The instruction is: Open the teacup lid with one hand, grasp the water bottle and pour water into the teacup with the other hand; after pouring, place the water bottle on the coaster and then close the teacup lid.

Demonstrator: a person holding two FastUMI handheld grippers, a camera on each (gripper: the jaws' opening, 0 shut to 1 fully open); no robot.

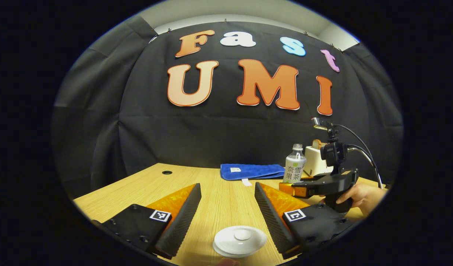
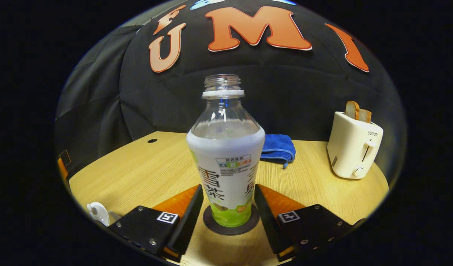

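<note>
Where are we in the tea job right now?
The water bottle already stands on the coaster, right gripper open around it. The lid sits white between the open left gripper fingers; whether it's seated on the teacup is unclear. Left: confirming closure.

Wooden table [image 2: 145,166], light grain, with one round cable hole [image 2: 151,140] near its far left corner. Directly on it: dark round coaster [image 2: 212,226] carrying the upright water bottle [image 2: 226,162]; folded blue towel [image 2: 278,147] at the back edge; cream toaster [image 2: 354,146] at the right; white lidded teacup [image 1: 240,241] at the near edge.
</note>
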